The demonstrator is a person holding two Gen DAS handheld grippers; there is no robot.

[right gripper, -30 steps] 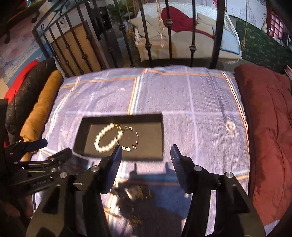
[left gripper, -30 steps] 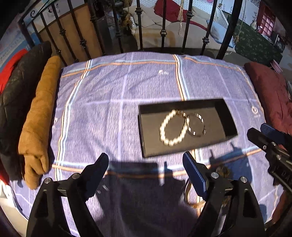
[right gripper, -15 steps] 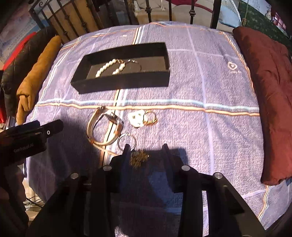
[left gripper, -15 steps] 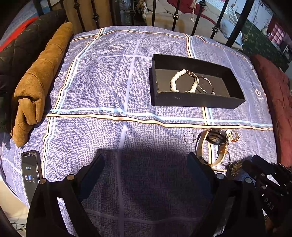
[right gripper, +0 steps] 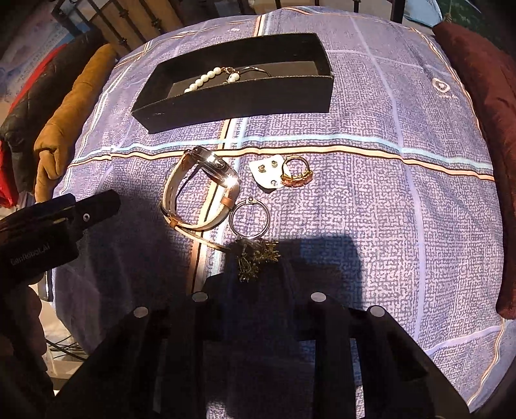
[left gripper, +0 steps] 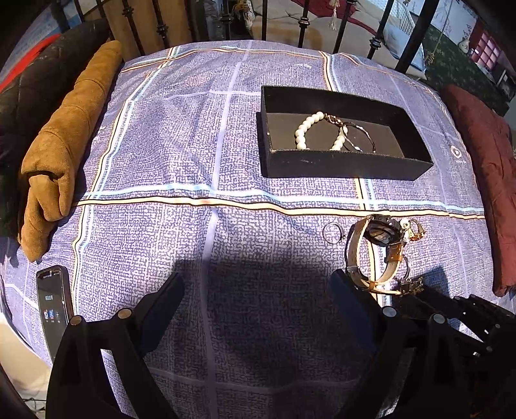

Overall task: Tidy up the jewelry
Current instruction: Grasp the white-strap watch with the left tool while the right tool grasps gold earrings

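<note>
A: Where's the jewelry?

B: Pearls (left gripper: 304, 130) and a bangle (left gripper: 358, 137) lie in the black box (left gripper: 338, 162) on the bed (left gripper: 193, 161). A watch (right gripper: 200, 190), hoop (right gripper: 249, 219), ring (right gripper: 296, 174) and earring card (right gripper: 266, 170) sit loose in front of it.

A: And the hand-held grippers?

B: The left hand-held gripper (left gripper: 258, 293) gapes wide, holding nothing. The right hand-held gripper (right gripper: 254, 270) has its fingers drawn in around a gold chain (right gripper: 256, 256); whether they pinch it, I cannot tell.

Black hand-held gripper (left gripper: 254, 296), silver screws

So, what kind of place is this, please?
Most likely a bedroom: the work surface is a bed with a checked bedspread, an iron bed frame stands behind it, and a red pillow lies alongside.
</note>
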